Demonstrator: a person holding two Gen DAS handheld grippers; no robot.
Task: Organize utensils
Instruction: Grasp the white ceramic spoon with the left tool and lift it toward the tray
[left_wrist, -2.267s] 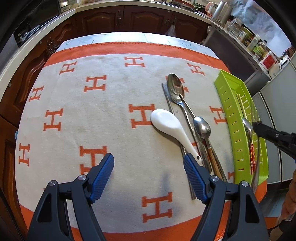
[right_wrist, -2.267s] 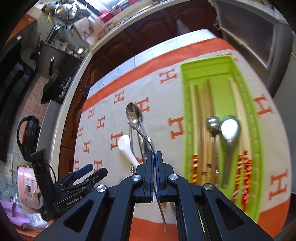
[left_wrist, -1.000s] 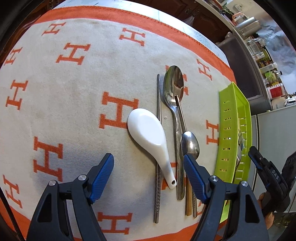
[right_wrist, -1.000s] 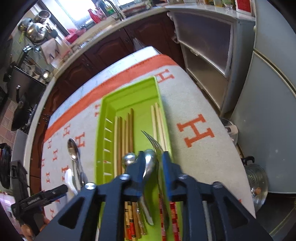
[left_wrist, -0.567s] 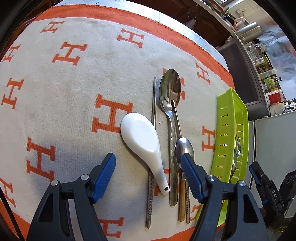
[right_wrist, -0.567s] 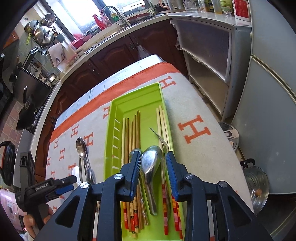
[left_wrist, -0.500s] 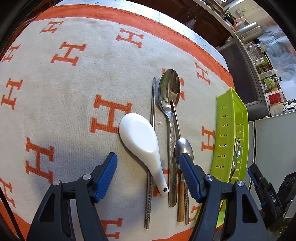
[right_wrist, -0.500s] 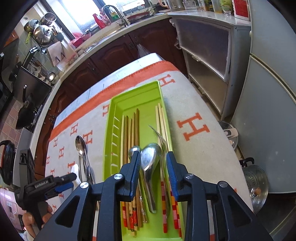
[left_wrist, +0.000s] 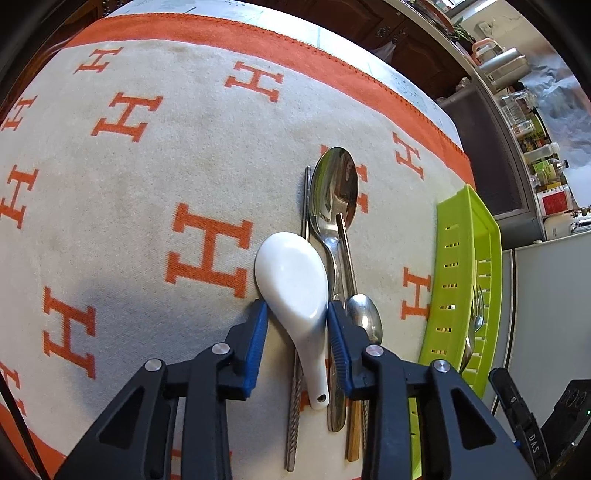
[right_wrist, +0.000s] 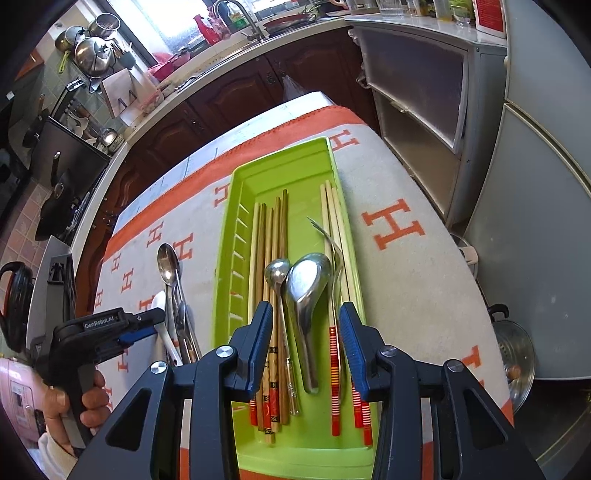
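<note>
The left gripper (left_wrist: 295, 325) is closing its fingers around the white ceramic spoon (left_wrist: 295, 284), which lies on the H-patterned cloth (left_wrist: 147, 184) covering the table; the blue pads sit at either side of the bowl's narrowing end, and whether both already press on it I cannot tell. The likeliest failure, as I judge it, is a slip: the glazed bowl tapers there, so closing pads could squeeze it forward out of the grip. The spoon also rests across a metal chopstick (left_wrist: 304, 206) and beside a large steel spoon (left_wrist: 334, 188) and a small wooden-handled spoon (left_wrist: 364, 317) (all crowded together), so a lift could drag or knock a neighbour.

The right gripper (right_wrist: 306, 328) hovers over the green tray (right_wrist: 284, 166), its fingers opening with nothing between them.

Only the right wrist view shows the tray's contents: wooden chopsticks (right_wrist: 275, 236), a steel soup spoon (right_wrist: 306, 280), a fork (right_wrist: 328, 236), and the person's hand (right_wrist: 74, 402) on the left tool. Only the left view shows how the pads sit on the ceramic spoon.
</note>
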